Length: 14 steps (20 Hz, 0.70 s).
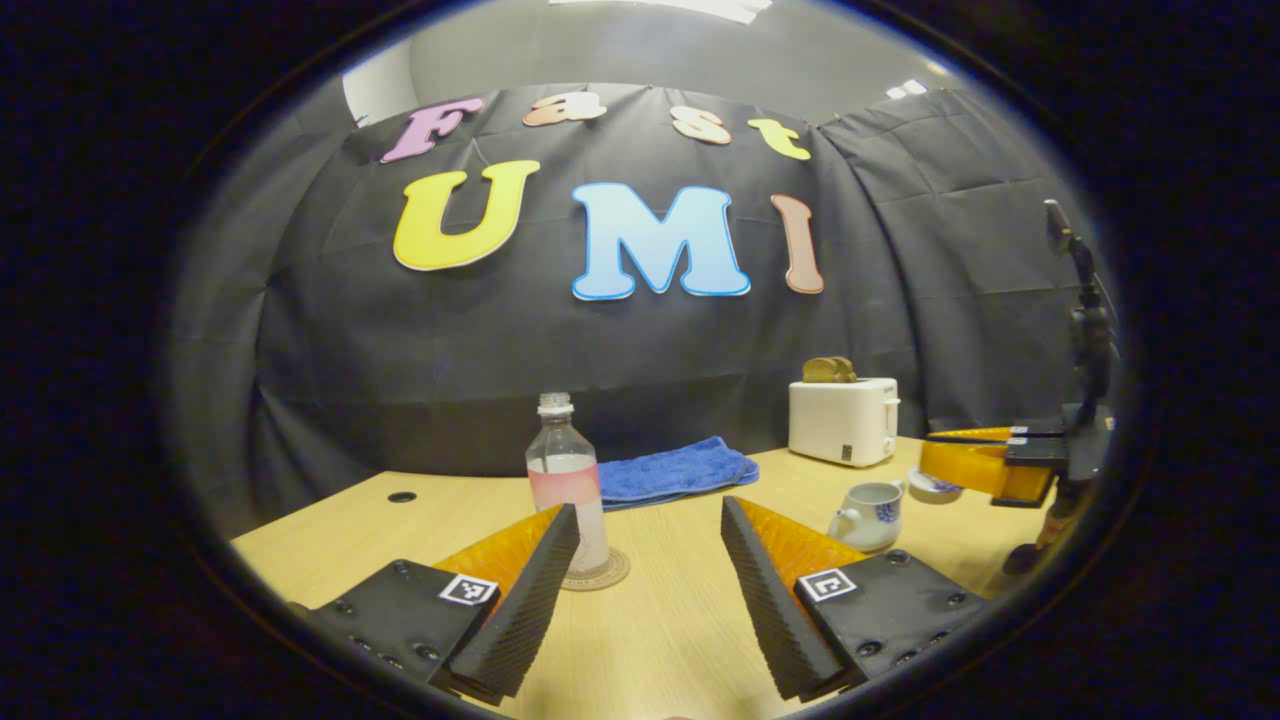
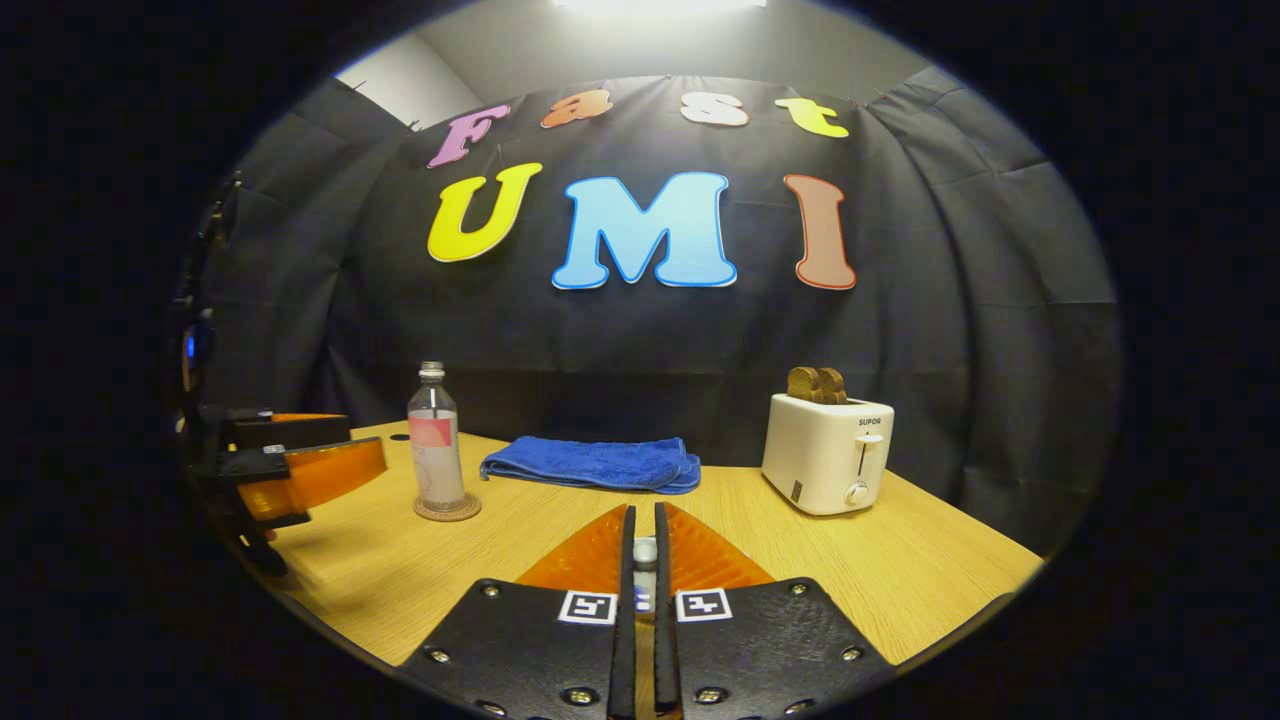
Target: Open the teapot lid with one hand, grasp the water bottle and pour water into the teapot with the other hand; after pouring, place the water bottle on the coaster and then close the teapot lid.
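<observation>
Here the water bottle (image 1: 567,480) stands on its coaster (image 1: 595,572) just beyond the wide left tool (image 1: 650,570).

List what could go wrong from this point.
1. The left gripper is open, with one finger right beside the bottle on its coaster. A careless move might tip the tall bottle over.
2. The right gripper pinches the lid by only a small part. The lid could slip and fall, perhaps hitting the open teapot.
</observation>
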Motion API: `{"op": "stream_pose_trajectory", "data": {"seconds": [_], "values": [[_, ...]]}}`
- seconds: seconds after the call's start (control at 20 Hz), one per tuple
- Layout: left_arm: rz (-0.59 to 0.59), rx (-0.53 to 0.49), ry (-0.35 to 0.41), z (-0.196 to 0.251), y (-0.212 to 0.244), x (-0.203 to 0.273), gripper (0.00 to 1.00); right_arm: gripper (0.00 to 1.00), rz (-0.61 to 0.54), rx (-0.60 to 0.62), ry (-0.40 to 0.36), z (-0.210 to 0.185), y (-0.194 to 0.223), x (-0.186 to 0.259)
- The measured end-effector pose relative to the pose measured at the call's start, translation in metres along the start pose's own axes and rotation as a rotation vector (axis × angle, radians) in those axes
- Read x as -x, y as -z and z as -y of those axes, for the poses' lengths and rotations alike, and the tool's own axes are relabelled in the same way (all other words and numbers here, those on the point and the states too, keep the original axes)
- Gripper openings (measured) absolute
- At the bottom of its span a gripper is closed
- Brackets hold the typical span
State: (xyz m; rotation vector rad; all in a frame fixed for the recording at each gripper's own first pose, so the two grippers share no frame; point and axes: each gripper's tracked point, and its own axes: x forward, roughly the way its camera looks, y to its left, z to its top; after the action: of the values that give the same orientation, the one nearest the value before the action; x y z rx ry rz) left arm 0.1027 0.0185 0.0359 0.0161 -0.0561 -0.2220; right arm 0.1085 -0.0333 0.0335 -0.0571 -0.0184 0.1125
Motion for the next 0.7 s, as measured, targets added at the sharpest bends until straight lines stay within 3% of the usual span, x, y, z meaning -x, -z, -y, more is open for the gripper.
{"op": "stream_pose_trajectory", "data": {"seconds": [0.35,0.7], "values": [[-0.050,0.124,0.032,0.008,0.008,0.017,0.99,0.07,-0.022,0.038,0.055,0.008,0.009,-0.048],[-0.035,0.123,0.018,-0.001,0.020,0.018,0.99,0.07,-0.051,0.049,0.075,0.013,0.025,-0.061]]}}
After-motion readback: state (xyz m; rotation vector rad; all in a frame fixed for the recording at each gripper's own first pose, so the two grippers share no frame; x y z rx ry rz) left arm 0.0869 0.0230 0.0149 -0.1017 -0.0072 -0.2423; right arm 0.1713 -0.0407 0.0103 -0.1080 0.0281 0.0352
